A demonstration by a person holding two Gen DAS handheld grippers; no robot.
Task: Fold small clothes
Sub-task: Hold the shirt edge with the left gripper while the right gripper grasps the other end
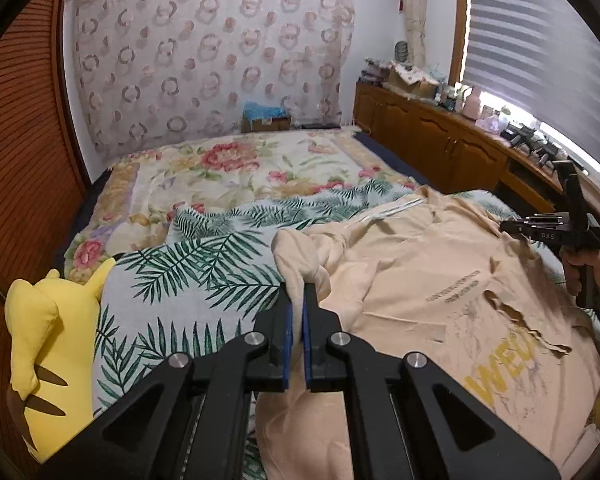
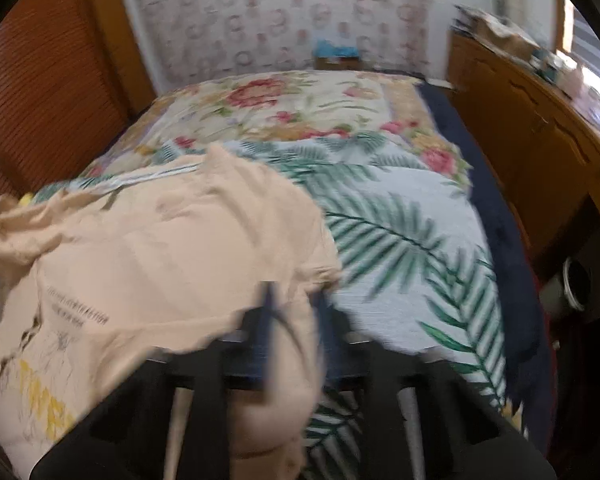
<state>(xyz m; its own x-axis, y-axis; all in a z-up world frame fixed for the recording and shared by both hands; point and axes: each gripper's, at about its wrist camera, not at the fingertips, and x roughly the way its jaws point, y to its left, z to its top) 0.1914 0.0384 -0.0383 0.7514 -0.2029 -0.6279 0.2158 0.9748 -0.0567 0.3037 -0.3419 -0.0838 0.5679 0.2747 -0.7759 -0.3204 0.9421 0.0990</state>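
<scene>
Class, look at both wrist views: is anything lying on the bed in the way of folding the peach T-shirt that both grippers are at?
Nothing visible blocks it. The left gripper is shut on a bunch of the peach T-shirt, the right gripper has its fabric between its fingers. Only the palm-leaf bedspread lies around it. The yellow plush toy sits apart at the bed's edge.

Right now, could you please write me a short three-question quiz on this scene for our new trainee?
1. True or false: the left gripper is shut on the beige T-shirt.
2. Which toy lies at the bed's edge beside the leaf-print blanket? A) yellow plush toy B) red ball C) wooden train
3. What colour are the big letters on the shirt?

Key: 1 true; 2 A, the yellow plush toy; 3 yellow.
</scene>
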